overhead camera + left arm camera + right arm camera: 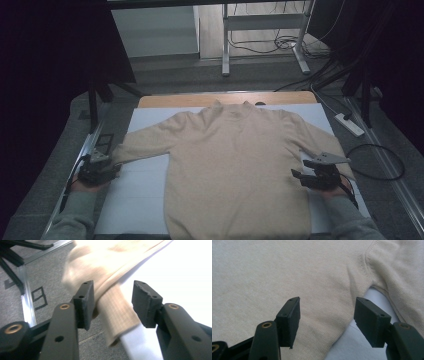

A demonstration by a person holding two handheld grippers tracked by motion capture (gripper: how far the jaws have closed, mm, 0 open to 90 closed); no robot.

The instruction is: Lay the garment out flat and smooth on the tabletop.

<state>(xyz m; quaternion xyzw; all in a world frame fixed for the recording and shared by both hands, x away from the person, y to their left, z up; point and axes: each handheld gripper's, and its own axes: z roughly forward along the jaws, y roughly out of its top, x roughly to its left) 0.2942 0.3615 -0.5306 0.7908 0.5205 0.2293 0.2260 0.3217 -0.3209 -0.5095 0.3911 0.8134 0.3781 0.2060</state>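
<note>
Sweater (235,165) hem cut off at frame btm; cuff (117,315) blurred.

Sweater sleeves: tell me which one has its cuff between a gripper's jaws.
The sleeve at the high view's left: its ribbed cuff lies between the left gripper jaws. The other sleeve has none around it.

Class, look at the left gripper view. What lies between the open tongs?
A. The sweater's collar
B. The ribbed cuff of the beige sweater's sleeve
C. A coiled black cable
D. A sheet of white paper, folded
B: in the left gripper view the ribbed cuff of the beige sweater hangs between the left tongs, whose pads stand apart from it on both sides.
</note>
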